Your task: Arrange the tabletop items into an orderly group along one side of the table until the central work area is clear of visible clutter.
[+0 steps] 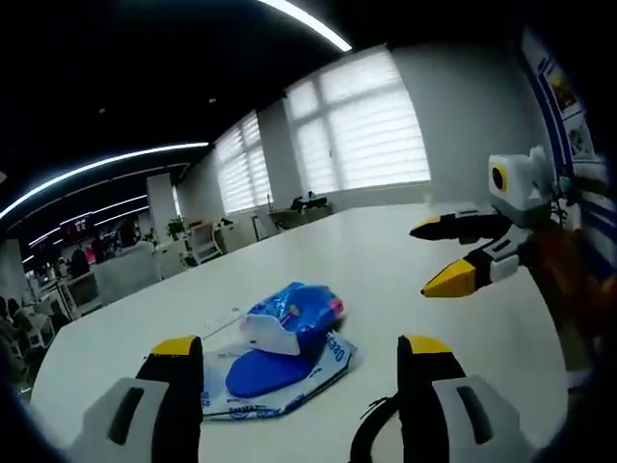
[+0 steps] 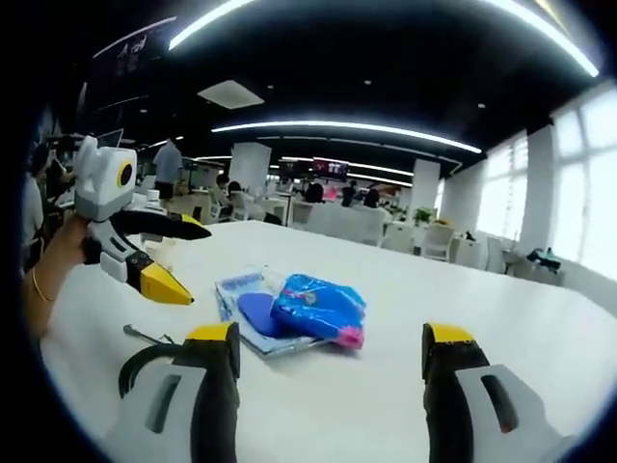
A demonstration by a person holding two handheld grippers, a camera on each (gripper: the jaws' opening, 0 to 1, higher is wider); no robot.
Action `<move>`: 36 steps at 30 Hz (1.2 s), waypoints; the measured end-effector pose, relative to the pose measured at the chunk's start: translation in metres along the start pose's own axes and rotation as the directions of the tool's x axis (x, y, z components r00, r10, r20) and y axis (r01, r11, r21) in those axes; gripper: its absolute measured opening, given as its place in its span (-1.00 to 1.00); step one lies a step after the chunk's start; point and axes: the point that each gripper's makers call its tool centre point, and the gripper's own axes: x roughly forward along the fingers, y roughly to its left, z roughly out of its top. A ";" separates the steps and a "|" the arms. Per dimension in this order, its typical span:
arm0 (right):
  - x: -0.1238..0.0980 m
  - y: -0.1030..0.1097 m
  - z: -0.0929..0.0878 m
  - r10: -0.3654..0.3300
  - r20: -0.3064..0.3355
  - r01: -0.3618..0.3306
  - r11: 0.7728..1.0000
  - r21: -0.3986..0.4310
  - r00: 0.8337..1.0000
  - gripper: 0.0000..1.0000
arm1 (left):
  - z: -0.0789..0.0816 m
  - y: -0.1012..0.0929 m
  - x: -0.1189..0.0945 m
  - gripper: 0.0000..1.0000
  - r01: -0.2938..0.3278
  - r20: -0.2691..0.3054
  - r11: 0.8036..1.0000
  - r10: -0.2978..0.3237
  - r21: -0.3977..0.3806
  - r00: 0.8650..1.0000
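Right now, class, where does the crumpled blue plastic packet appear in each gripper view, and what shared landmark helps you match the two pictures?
Left gripper view: the blue packet lies low and centre, between that gripper's own jaws, on the flat blue-and-white pouch.
Right gripper view: the blue packet lies just below centre, on the same pouch.
Shared landmark: the white table beneath both.

A crumpled packet [image 1: 294, 313] lies on a flat pouch [image 1: 275, 376] on the table [image 1: 386, 260].

Tabletop [image 1: 386, 280] looks smooth, matt white. The blue packet [image 1: 294, 316] is shiny crinkly plastic, sitting on a flat glossy pouch [image 1: 318, 371]. Tool tips look like hard yellow plastic.
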 end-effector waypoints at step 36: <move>0.074 -0.034 -0.006 0.051 -0.023 -0.049 0.996 0.071 0.998 0.63 | -0.012 0.038 0.070 0.80 -0.087 -0.096 0.972 0.067 -0.216 0.993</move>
